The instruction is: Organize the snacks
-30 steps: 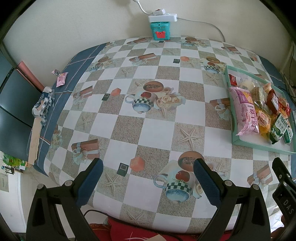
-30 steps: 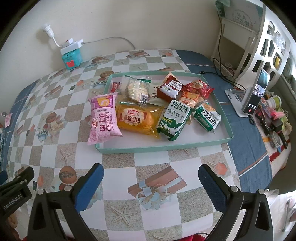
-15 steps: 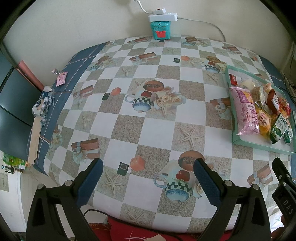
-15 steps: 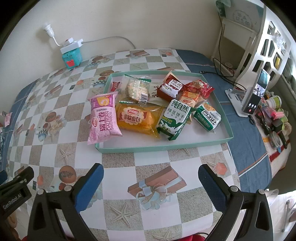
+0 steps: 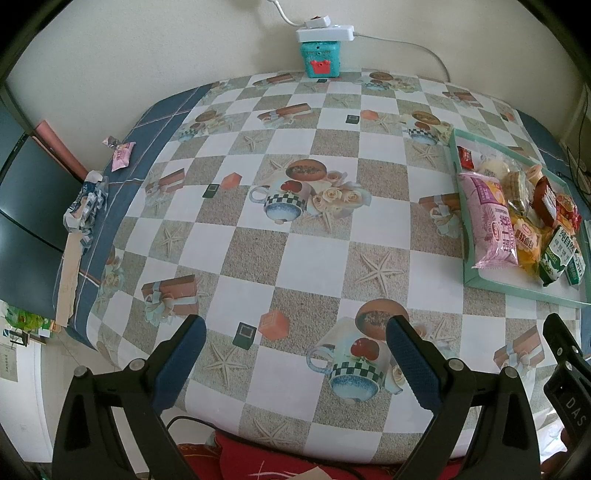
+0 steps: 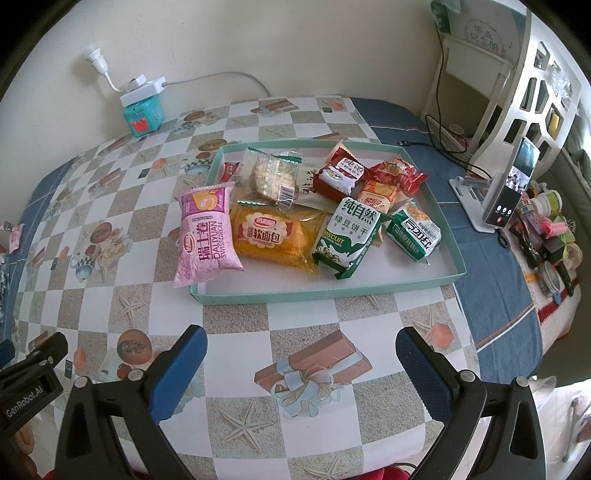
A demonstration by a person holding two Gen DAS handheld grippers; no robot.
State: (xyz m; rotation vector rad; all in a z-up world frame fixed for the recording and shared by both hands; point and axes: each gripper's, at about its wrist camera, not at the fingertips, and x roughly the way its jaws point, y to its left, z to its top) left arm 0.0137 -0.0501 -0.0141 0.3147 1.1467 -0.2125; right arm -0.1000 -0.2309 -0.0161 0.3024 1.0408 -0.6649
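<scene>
A cream wall backs the worktop (image 5: 295,236), which is covered in a checked cloth printed with cups, starfish and gift boxes. Against the wall stands a small teal box (image 5: 320,59) with a white power strip (image 5: 325,31) lying on top of it.

My left gripper (image 5: 295,362) hangs over the near edge of the cloth with its blue-padded fingers (image 5: 181,354) spread wide and nothing between them. My right gripper (image 6: 301,369) is just the same, fingers (image 6: 421,373) wide apart and empty, over a printed gift box on the cloth.

The snacks sit together in a shallow mint-green tray (image 6: 325,291) ahead of my right gripper, well to the right of my left one. A pink Swiss roll packet (image 6: 207,236) lies across the tray's left rim, partly hanging out onto the cloth. Beside it is an orange soft-bread packet (image 6: 273,236), then a green and white biscuit packet (image 6: 347,236) and another green packet (image 6: 415,230) nearer the right wall. Behind these lie a clear-wrapped cracker packet (image 6: 271,175), a dark red box (image 6: 340,173), a small orange packet (image 6: 376,194) and a red packet (image 6: 399,171).

One small pink wrapper (image 5: 122,155) lies alone on the blue border at the far left of the worktop. To the right of the tray, a phone (image 6: 511,184) stands in a holder.
</scene>
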